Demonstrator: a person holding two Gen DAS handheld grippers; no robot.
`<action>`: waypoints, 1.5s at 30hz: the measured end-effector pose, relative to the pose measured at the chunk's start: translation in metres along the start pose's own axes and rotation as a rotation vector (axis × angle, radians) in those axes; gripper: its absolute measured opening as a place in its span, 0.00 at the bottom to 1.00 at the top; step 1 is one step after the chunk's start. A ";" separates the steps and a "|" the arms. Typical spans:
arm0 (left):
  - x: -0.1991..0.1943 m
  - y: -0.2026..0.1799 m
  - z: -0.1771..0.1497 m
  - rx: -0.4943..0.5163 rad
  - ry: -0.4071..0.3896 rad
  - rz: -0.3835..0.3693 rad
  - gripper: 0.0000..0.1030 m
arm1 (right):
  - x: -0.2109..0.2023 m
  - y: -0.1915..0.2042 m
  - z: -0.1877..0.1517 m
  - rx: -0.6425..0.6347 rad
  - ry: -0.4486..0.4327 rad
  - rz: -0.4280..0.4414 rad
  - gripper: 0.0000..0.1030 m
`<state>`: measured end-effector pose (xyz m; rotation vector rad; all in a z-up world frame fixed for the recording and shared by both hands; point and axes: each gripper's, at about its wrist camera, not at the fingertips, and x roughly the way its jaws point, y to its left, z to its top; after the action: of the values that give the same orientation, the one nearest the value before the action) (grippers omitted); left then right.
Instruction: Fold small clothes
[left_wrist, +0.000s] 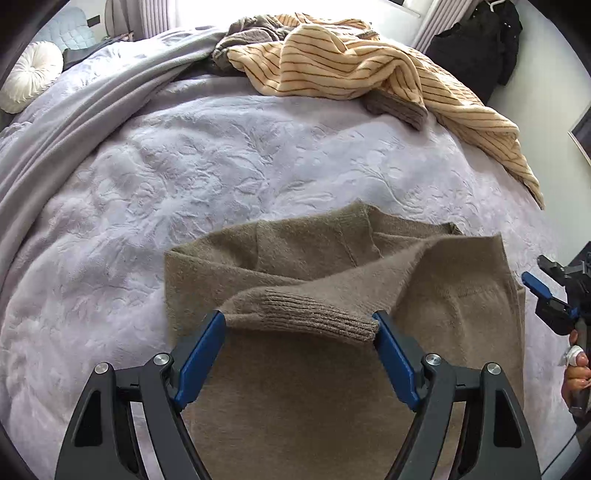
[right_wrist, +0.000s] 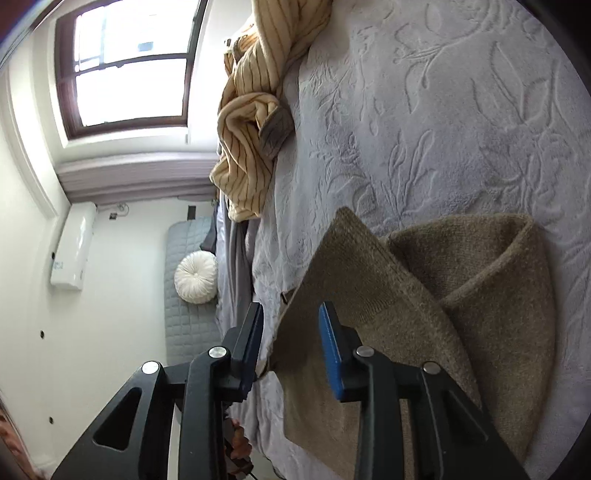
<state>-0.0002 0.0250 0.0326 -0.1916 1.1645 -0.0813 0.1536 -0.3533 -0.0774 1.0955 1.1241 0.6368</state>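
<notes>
- bed (left_wrist: 221, 166): you worked on its pale embossed cover, which carried everything else.
- striped garment (left_wrist: 351, 66): it lay heaped at the far edge, well apart from your work and unfolded.
- brown sweater (left_wrist: 295, 406): it lay flat near you, a sleeve (left_wrist: 332, 291) drawn across the body; by my judgement, you were mid sleeve-fold.
- left gripper (left_wrist: 300, 345): its jaws stood spread, the ribbed cuff (left_wrist: 306, 317) between them, released rather than pinched.
- right gripper (right_wrist: 291, 347): its jaws stood parted beside the sweater's edge, grasping nothing.
- next move: probably you needed to take the hem and fold it toward the collar.
</notes>
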 end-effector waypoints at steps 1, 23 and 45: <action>0.004 -0.003 -0.002 0.000 0.007 -0.010 0.79 | 0.006 0.000 -0.001 -0.024 0.021 -0.036 0.33; 0.018 0.048 0.055 -0.072 -0.093 0.323 0.79 | -0.008 -0.018 0.005 -0.058 -0.011 -0.283 0.51; 0.000 0.063 -0.099 -0.087 0.230 -0.061 0.68 | -0.026 -0.030 -0.162 0.076 0.188 -0.196 0.58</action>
<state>-0.0935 0.0764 -0.0175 -0.3010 1.3922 -0.1086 -0.0093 -0.3284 -0.1010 0.9892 1.4092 0.5538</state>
